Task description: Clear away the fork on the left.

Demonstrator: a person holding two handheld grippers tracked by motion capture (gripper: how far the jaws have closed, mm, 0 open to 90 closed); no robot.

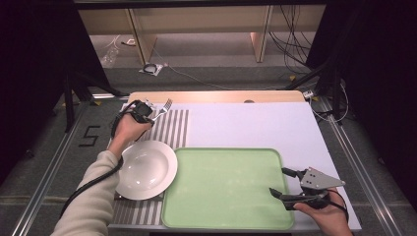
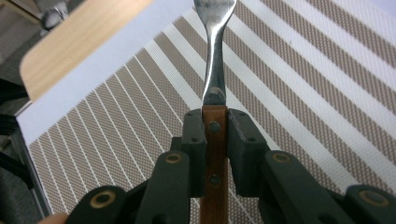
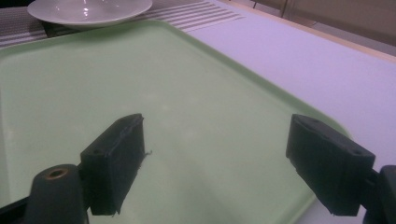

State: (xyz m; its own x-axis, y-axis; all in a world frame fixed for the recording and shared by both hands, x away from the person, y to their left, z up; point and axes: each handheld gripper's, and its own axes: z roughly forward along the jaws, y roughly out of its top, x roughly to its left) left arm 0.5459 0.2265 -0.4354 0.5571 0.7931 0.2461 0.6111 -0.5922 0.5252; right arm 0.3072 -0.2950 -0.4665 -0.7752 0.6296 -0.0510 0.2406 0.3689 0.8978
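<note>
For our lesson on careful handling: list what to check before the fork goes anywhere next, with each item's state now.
1. Left gripper clamped on the fork by its wooden handle: ok.
2. Fork straight between the jaws: ok.
3. Fork lifted off the striped mat: cannot tell.
4. White bowl free to receive: ok.
5. Green tray bare: ok.
6. Right gripper open over the tray's right edge: ok.

High view: above near edge of table (image 1: 255, 123), facing forward and down. Left gripper view: close over striped mat (image 2: 116, 140), far left corner. Right gripper view: low over tray (image 3: 70, 84), shares plate (image 3: 88, 10) with high view.
</note>
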